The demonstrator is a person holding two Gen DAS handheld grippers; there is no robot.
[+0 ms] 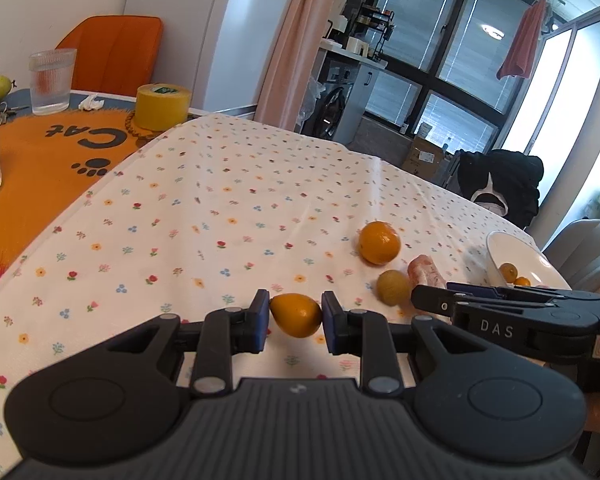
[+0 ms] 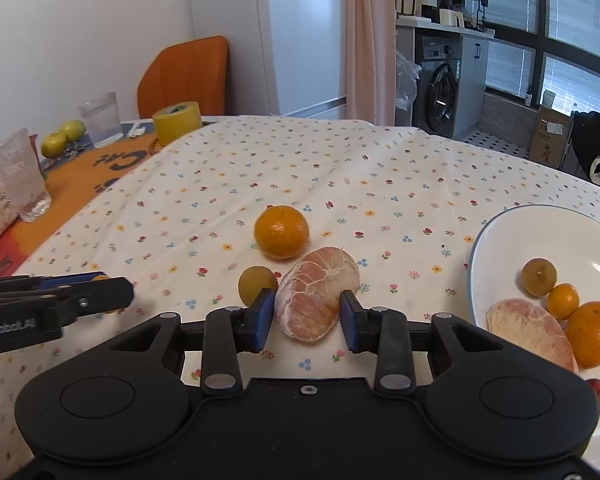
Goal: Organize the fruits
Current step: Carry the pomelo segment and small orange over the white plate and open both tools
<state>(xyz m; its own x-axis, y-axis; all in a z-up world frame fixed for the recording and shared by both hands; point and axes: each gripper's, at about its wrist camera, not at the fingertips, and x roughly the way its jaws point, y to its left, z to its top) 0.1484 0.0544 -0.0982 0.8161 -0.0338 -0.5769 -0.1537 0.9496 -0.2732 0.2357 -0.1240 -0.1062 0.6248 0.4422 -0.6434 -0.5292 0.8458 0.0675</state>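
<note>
Floral-printed white cloth covers the table (image 1: 228,184), and on it the left gripper (image 1: 295,316) has its blue pads touching both sides of a small pear-shaped orange kumquat (image 1: 296,315), clamped on it just above the cloth. The right gripper (image 2: 307,320) straddles a peeled pink pomelo segment (image 2: 318,293) lying on the cloth; its left pad touches the segment, while a narrow gap shows at the right pad, so the jaws stand apart, not clamped. Just beside the segment sit a small dull-yellow round fruit (image 2: 257,283) and, behind it, a round orange mandarin (image 2: 281,232). At the right, a white ceramic bowl (image 2: 540,220) holds another peeled segment (image 2: 528,332), a mandarin and two small fruits. Far back on the orange mat stand a yellow tape roll (image 2: 178,122) and ribbed drinking glasses (image 2: 100,120).
</note>
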